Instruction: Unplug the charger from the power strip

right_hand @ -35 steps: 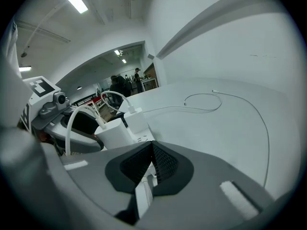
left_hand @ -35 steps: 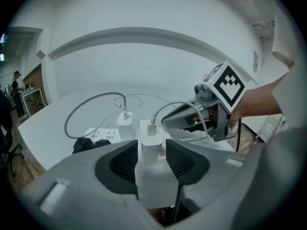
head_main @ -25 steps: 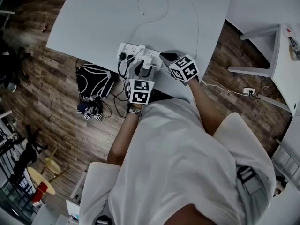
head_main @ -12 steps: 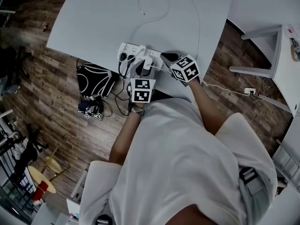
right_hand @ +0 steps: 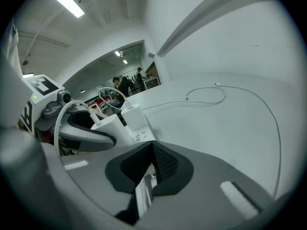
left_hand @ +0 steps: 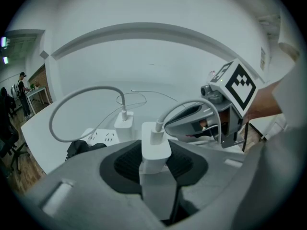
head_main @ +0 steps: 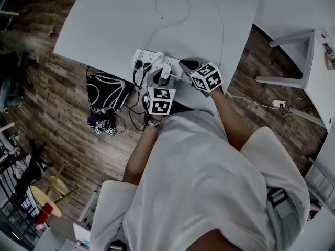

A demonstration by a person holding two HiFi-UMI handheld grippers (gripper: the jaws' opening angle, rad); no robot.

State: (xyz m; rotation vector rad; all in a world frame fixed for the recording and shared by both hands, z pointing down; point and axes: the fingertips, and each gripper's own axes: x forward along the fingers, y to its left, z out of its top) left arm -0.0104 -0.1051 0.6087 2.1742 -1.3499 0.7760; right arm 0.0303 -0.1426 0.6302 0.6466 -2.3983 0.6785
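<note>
A white power strip (head_main: 146, 56) lies near the front edge of the white table (head_main: 115, 20). Two white chargers stand plugged into it. My left gripper (head_main: 161, 75) reaches in from the front. In the left gripper view its dark pads sit against both sides of the nearer charger (left_hand: 156, 145), whose cable arcs off to the right. The second charger (left_hand: 123, 124) stands just beyond, on the strip (left_hand: 103, 137). My right gripper (head_main: 184, 64) rests at the strip's right end. In the right gripper view its jaws (right_hand: 152, 152) meet over a white edge of the strip (right_hand: 136, 137).
A thin white cable (head_main: 175, 7) loops across the far part of the table. A black bag (head_main: 106, 90) and dark cords lie on the wood floor, left of the strip. Another white table (head_main: 319, 67) stands at the right.
</note>
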